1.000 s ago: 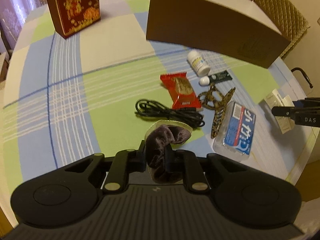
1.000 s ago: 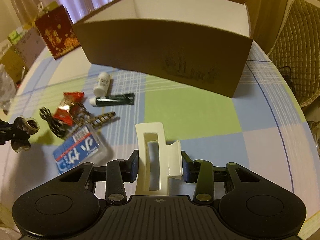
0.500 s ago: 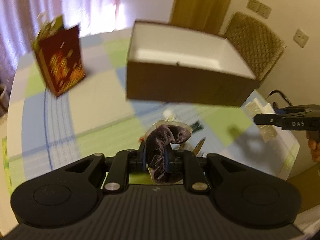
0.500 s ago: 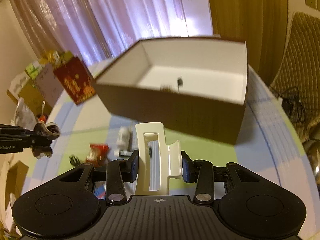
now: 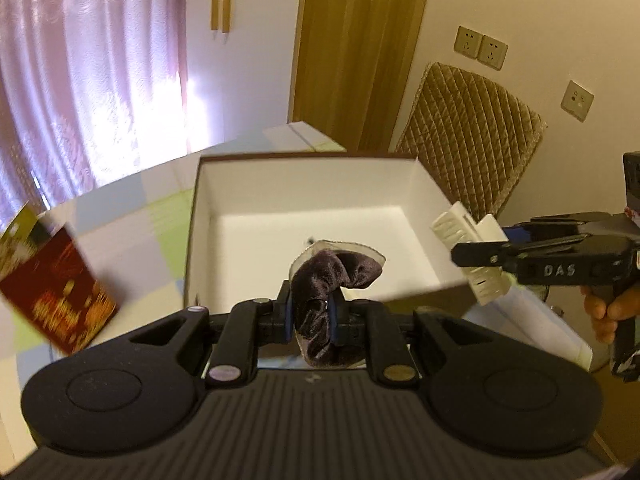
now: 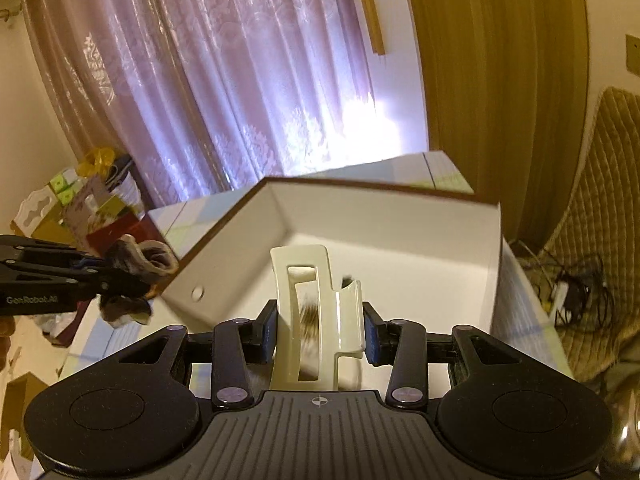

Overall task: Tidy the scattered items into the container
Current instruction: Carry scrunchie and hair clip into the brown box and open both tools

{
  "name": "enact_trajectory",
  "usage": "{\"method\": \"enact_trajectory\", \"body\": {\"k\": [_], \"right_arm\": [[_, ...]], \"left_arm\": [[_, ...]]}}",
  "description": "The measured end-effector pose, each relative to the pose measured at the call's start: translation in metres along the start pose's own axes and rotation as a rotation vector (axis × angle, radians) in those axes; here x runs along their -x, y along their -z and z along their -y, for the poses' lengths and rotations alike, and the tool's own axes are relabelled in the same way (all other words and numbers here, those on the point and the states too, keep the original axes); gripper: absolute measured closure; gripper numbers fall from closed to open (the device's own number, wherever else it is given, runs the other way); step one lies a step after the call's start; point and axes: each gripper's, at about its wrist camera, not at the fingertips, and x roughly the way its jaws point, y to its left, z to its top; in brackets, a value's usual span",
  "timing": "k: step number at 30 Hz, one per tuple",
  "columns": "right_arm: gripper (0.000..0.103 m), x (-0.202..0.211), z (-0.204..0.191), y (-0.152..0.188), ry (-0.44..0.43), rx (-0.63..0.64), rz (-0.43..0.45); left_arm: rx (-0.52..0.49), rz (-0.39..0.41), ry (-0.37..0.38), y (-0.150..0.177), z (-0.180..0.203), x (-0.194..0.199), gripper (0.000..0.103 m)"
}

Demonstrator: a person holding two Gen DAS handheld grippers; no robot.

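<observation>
A brown cardboard box (image 5: 208,200) with a white inside stands open on the table; its rim (image 6: 400,192) also shows in the right wrist view. My left gripper (image 5: 310,314) is shut on a dark purple velvet scrunchie (image 5: 332,276), held at the box's near wall. My right gripper (image 6: 320,330) is shut on a cream hair claw clip (image 6: 310,312), raised over the box's near edge. In the left wrist view the clip (image 5: 468,240) hangs at the box's right corner. In the right wrist view the scrunchie (image 6: 148,260) hovers beside the box's left corner.
A dark red gift bag (image 5: 56,300) stands left of the box on the checked tablecloth (image 5: 132,216). A quilted chair back (image 5: 468,136) rises behind the box at the right. A hand (image 5: 608,312) grips the right tool. Curtains and a wooden door fill the background.
Both grippers have risen and moved forward, from low over the scattered items to the box's rim, each still holding its item. The loose items on the table have dropped out of sight.
</observation>
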Motion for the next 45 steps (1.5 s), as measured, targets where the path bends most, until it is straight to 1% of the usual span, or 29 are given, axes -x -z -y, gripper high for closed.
{"method": "enact_trajectory", "body": {"k": [4,9,13,19,21,23,25,27,29,33,42,44,45], "right_arm": [[0.059,-0.027,0.015,-0.014,0.014,0.01,-0.021],[0.059,-0.061,0.035,-0.017,0.027,0.001,-0.085],[0.059,-0.082,0.049,-0.008,0.038,-0.014,-0.151],[0.059,-0.101,0.063,-0.002,0.053,-0.022,-0.231],[0.059,-0.106,0.066,-0.001,0.059,-0.021,-0.255],[0.059,-0.109,0.067,0.001,0.065,-0.019,-0.278],[0.059,-0.112,0.067,0.004,0.065,-0.019,-0.296],[0.059,-0.116,0.068,0.007,0.067,-0.019,-0.315],[0.059,-0.119,0.069,0.009,0.074,-0.02,-0.333],[0.059,-0.119,0.071,0.012,0.079,-0.021,-0.352],[0.059,-0.12,0.067,0.011,0.093,-0.012,-0.375],[0.059,-0.12,0.066,0.01,0.101,-0.01,-0.377],[0.053,-0.12,0.065,0.01,0.099,-0.008,-0.378]], "left_arm": [[0.008,-0.04,0.007,-0.024,-0.002,-0.037,0.09],[0.012,-0.132,-0.014,-0.034,-0.007,-0.089,0.09],[0.039,-0.209,-0.025,-0.025,-0.014,-0.122,0.09],[0.061,-0.306,-0.04,-0.013,-0.021,-0.152,0.09],[0.073,-0.347,-0.054,-0.013,-0.024,-0.161,0.089],[0.09,-0.399,-0.053,-0.01,-0.028,-0.171,0.085],[0.093,-0.426,-0.065,-0.006,-0.029,-0.176,0.082],[0.092,-0.432,-0.067,-0.004,-0.031,-0.177,0.078],[0.085,-0.43,-0.081,-0.003,-0.032,-0.175,0.069],[0.067,-0.417,-0.095,-0.008,-0.03,-0.172,0.068],[0.073,-0.41,-0.104,-0.007,-0.03,-0.167,0.067],[0.075,-0.408,-0.105,-0.006,-0.029,-0.166,0.064],[0.074,-0.407,-0.107,-0.006,-0.029,-0.166,0.064]]}}
